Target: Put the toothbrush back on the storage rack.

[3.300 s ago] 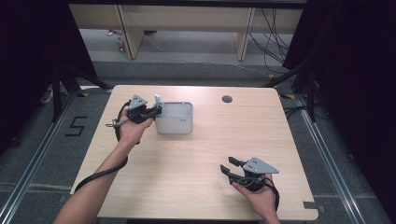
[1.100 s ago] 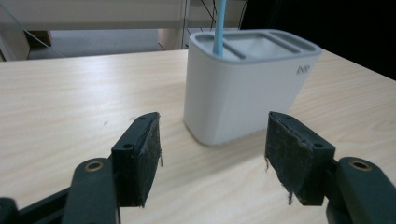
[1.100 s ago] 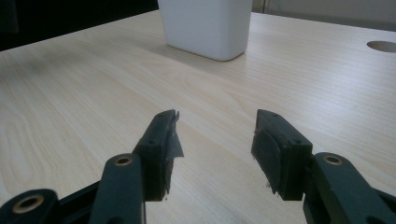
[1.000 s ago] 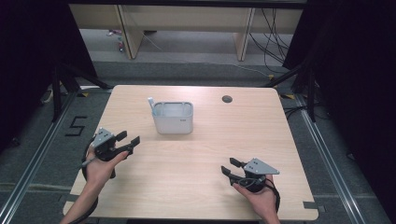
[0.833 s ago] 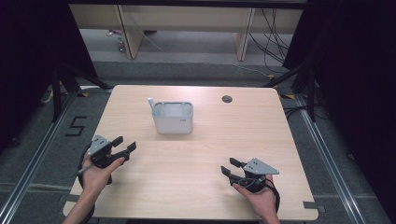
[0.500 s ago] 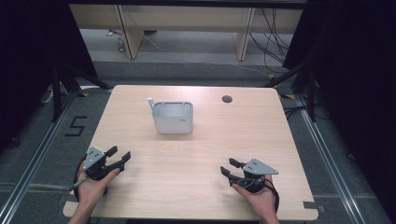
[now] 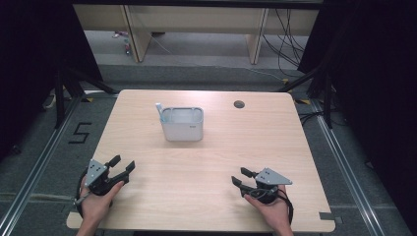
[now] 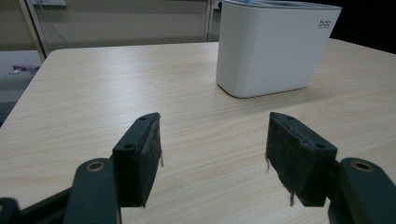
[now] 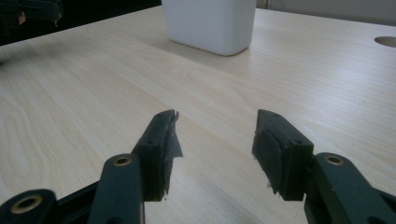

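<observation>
White bin [image 7: 182,124] with a pale stick at its corner, mid-table; left gripper [image 7: 120,168] and right gripper [image 7: 242,177] parked near edge, jaws apart, empty; work apparently finished.

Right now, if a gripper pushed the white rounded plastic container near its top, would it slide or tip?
The white rounded plastic container probably slides: its base looks broad. It seems light, and the smooth wooden table offers little grip. Its contents are unclear.

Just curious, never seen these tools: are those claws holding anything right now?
Nothing is held. The left gripper and right gripper both stand open over the table.
</observation>
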`<state>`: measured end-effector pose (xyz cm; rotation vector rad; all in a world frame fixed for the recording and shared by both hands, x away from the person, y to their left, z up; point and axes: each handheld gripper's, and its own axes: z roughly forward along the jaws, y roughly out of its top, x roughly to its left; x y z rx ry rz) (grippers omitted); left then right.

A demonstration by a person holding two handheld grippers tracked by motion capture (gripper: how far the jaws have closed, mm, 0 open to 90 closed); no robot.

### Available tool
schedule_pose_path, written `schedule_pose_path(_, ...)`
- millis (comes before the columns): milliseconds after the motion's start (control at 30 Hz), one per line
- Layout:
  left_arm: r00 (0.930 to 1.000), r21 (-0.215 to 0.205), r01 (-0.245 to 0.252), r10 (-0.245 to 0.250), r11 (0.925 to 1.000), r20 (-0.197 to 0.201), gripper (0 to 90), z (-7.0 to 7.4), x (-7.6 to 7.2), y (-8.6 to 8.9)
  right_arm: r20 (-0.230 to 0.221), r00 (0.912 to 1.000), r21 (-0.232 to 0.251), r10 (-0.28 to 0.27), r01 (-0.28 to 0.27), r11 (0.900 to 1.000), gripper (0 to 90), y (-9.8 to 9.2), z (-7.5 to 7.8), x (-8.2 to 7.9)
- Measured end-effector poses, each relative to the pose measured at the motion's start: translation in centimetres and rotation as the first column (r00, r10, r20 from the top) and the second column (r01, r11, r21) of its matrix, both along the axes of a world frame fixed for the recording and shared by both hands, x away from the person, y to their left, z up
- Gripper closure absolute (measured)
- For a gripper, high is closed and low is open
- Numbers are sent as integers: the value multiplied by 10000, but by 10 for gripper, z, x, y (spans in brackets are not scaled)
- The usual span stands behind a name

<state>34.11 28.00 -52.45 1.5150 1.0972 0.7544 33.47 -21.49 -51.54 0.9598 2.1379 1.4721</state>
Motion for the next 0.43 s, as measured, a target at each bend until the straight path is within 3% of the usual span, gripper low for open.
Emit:
schedule_pose_path(67, 10000, -80, 0, 1, 10000, 95, 351, 0, 0, -1, -26, 10000, 25, -11, 11, 10000, 493, 0, 1, -1)
schedule_pose_path(100, 10000, -68, -6, 7, 10000, 91, 354, 0, 0, -1, 267, 9996, 32, 6, -7, 10000, 493, 0, 0, 1)
schedule_pose_path(133, 10000, 12, -47, 47, 10000, 79, 355, 0, 0, -2, -42, 10000, -21, -16, 16, 10000, 493, 0, 1, -1)
schedule_pose_path(167, 10000, 12, -47, 47, 10000, 79, 356, 0, 0, -2, -57, 9999, 4, -91, 91, 10000, 492, 0, 1, -2)
schedule_pose_path(233, 9999, 66, -128, 127, 9999, 90, 357, 0, -1, -2, 348, 9994, -27, -92, 93, 10000, 492, -1, 0, -1)
schedule_pose_path(367, 10000, 119, -44, 44, 9999, 24, 356, 0, -1, -2, 201, 9996, 46, -203, 202, 9998, 492, 0, 0, -2)
schedule_pose_path(433, 10000, 98, -35, 35, 9999, 46, 357, 0, 0, -1, 518, 9985, -105, -154, 160, 9998, 493, 0, 0, 0)
